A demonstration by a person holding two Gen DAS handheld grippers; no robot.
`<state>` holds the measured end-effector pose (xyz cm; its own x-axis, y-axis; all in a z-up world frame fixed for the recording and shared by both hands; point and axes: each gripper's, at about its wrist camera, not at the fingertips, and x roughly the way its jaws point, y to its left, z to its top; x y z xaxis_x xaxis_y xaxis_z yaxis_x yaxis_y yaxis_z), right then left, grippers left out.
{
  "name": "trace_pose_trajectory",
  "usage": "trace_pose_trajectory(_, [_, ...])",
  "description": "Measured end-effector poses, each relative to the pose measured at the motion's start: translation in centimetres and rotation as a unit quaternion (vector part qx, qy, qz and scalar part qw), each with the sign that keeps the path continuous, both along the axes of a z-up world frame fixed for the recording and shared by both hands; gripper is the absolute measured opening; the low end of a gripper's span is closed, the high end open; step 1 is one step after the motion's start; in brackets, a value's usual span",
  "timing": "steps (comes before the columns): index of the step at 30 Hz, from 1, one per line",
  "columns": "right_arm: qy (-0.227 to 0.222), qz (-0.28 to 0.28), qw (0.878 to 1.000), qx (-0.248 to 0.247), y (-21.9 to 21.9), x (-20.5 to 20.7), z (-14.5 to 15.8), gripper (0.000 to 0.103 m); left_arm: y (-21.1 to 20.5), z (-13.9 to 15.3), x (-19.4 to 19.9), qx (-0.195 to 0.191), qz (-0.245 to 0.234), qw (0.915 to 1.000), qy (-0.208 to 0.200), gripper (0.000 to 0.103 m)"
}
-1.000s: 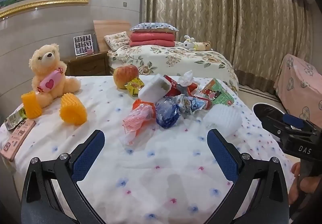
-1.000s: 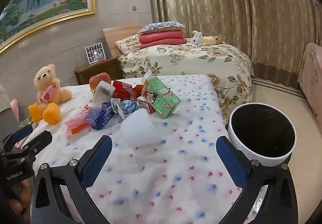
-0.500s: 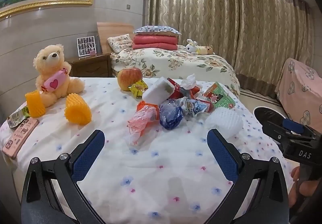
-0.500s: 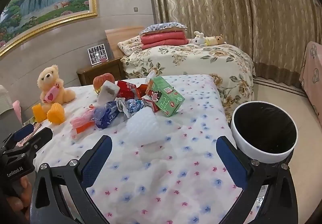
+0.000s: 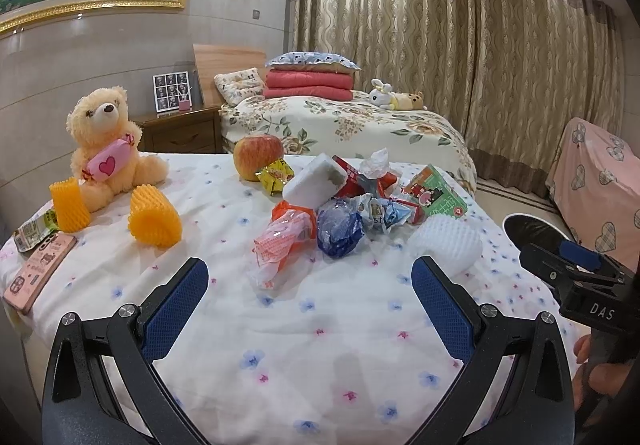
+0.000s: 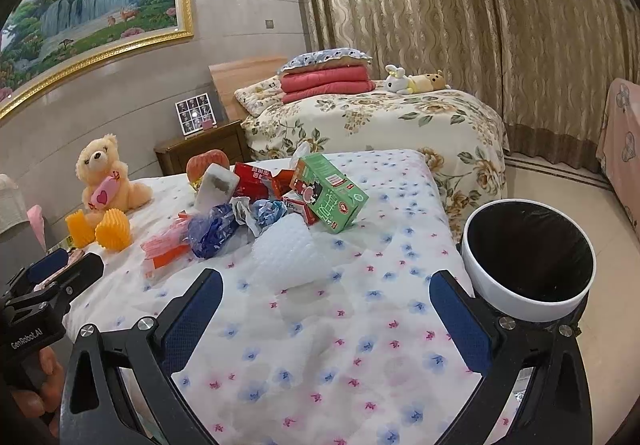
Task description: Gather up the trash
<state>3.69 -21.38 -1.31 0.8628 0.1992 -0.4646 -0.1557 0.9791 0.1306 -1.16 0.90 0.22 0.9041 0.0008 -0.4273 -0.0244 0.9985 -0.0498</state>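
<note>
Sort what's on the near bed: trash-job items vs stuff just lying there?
Job: white foam net, blue wrapper, orange-pink bag, green carton, white bin.

Bystanders: teddy bear, apple, pink phone.

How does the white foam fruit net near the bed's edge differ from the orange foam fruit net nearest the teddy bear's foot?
The white foam fruit net is pale; the orange foam fruit net is bright.
The white one lies beside the wrapper pile; the orange one lies apart, near the plush teddy bear.
The white one is closer to the black-lined bin.
Both are ribbed mesh sleeves on the flowered bedsheet.
</note>
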Motion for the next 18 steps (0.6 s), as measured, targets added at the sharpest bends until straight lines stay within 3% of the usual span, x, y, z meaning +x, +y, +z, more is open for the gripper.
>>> trace_pose_trajectory(18, [-0.023,-0.002,1.0,-0.006,0.37,-0.45,-0.37,0.103,-0.16,-0.08,-0.28,0.0,-0.001,1.0,-0.001,0.103])
